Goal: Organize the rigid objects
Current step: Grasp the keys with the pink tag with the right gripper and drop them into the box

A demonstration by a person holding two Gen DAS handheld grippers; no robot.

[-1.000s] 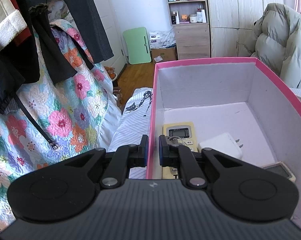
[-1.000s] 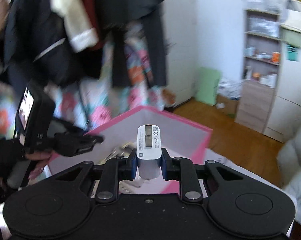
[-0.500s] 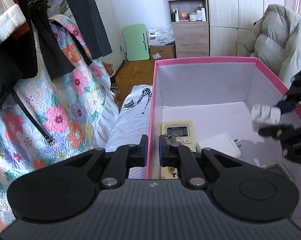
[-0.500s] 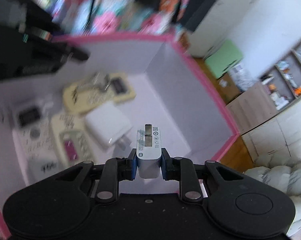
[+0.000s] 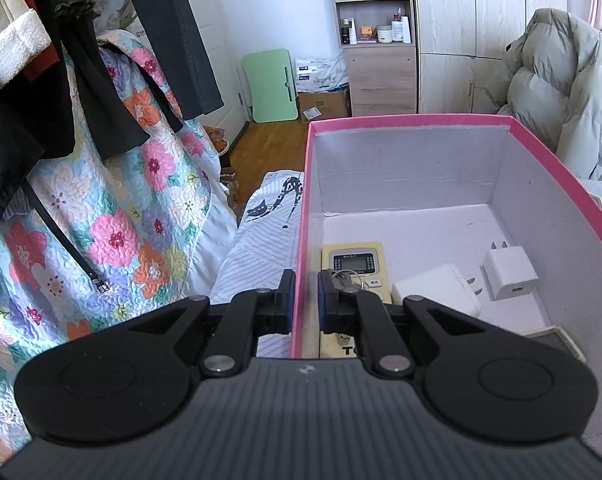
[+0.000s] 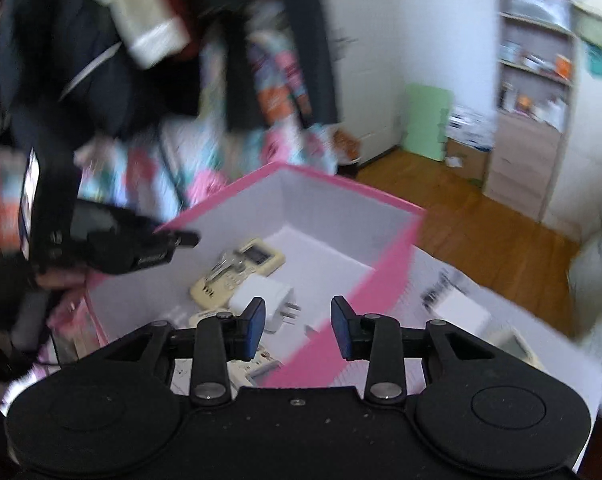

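Small white charger (image 5: 510, 273) lies on the pink box (image 5: 405, 121) floor, ahead and right of the left gripper (image 5: 302, 294), just beside a larger white adapter (image 5: 437, 292) and near a yellow remote (image 5: 355, 261). Left jaws clamp the box's wall; right gripper (image 6: 297, 327) jaws are opening, nothing between them
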